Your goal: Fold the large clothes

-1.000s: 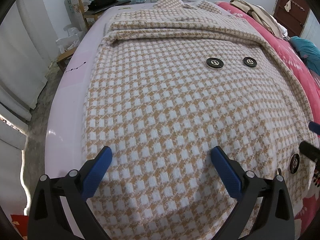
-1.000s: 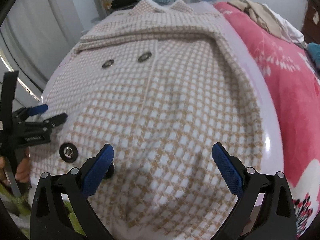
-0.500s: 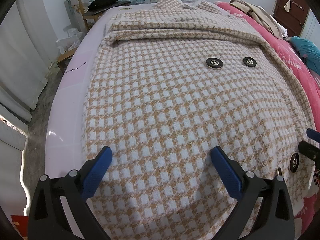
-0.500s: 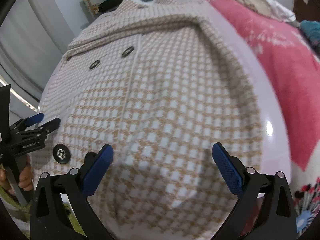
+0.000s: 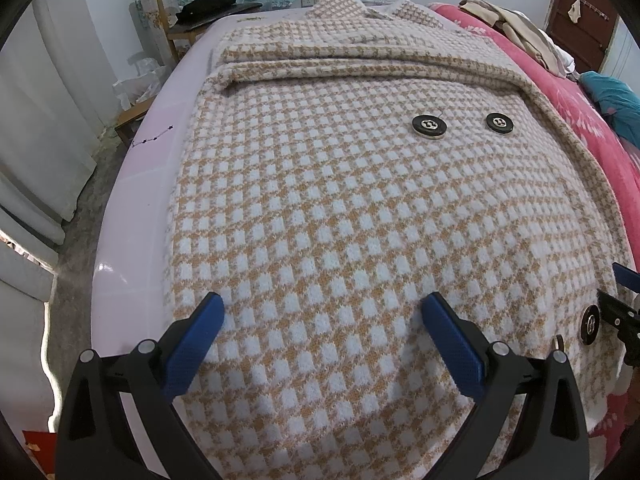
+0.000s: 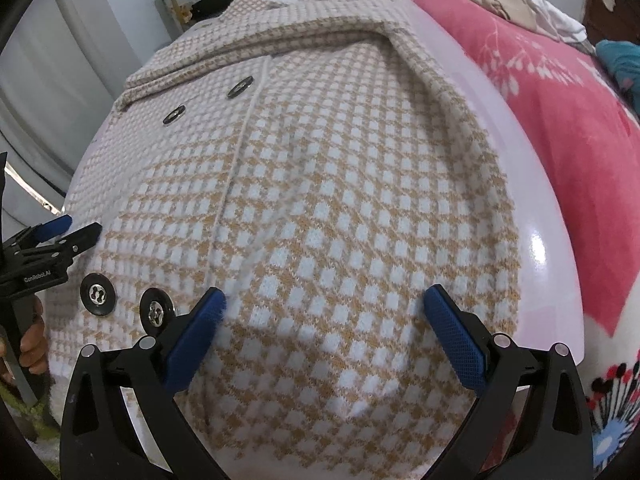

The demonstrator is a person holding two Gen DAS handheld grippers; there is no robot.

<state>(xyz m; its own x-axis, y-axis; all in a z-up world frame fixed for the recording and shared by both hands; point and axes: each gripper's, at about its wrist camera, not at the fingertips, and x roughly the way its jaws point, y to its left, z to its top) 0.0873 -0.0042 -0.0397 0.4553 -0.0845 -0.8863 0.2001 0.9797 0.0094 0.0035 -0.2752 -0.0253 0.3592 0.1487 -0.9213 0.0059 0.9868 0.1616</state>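
right claw [image 6: 324, 320] has dropped closer over the coat [image 5: 360, 220] spread flat on the bed [image 5: 132, 240]; left claw [image 5: 320, 328] barely moved. both wide open, holding nothing. thick, heavy wool, probably best grabbed at the near hem corners.

Coat [image 5: 340, 208] lay spread flat on the table [image 5: 136, 216], collar at the far end, hem at the near edge. A folded sleeve [image 5: 360, 66] lay across the coat's far part, below the collar. Two buttons [image 5: 429, 127] sat side by side right of centre, near the sleeve; two more [image 6: 97, 294] sat near the hem. Left gripper [image 5: 320, 332] hovered over the near left part of the coat, right gripper [image 6: 322, 328] over the near right part, each spread wide. A blanket [image 6: 568, 128] lay right of the table. A chair [image 5: 192, 12] stood beyond the far left corner; clothes [image 5: 516, 28] were piled far right on the blanket.
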